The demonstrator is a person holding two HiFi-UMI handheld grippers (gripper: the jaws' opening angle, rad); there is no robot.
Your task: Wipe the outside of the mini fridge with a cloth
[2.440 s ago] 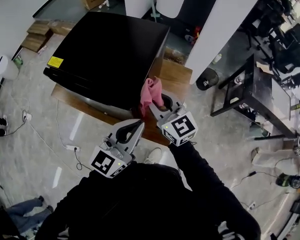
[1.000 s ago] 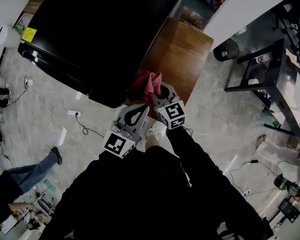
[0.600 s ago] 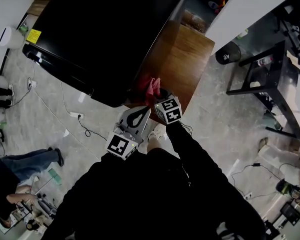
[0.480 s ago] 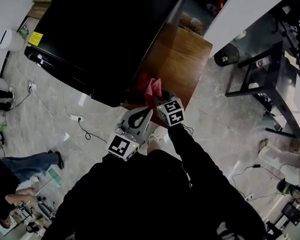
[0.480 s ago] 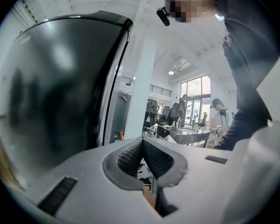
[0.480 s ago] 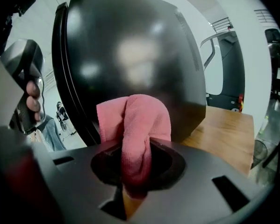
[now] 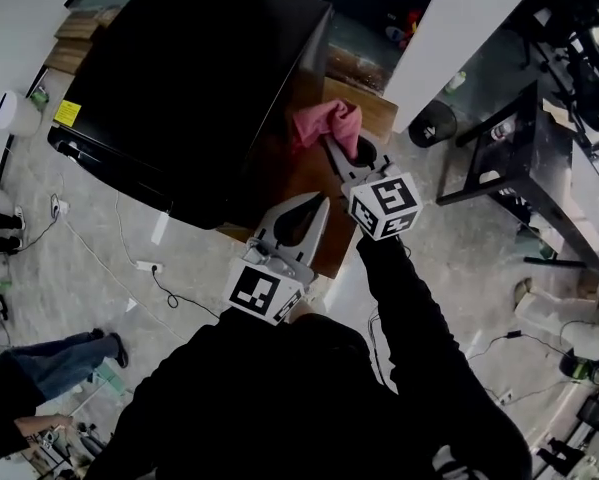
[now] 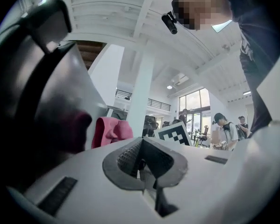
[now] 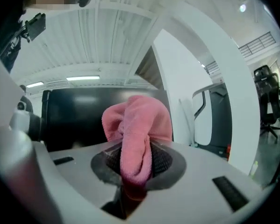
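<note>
In the head view, at the far centre, the black mini fridge [image 7: 199,88] stands on a wooden stand [image 7: 324,238]. The right gripper [image 7: 341,148] reaches along the fridge's right side. The pink cloth [image 7: 327,123] is bunched at its tip, just beside that side and near the top edge. The left gripper [image 7: 314,208] hangs nearer, to the left of the right one, apart from the cloth.

In the left gripper view, the jaws meet with nothing between them. The glossy fridge wall fills the left, and the cloth shows beyond it.

In the right gripper view, the jaws are clamped on a fold of the cloth, which bulges above them, with the dark fridge behind
</note>
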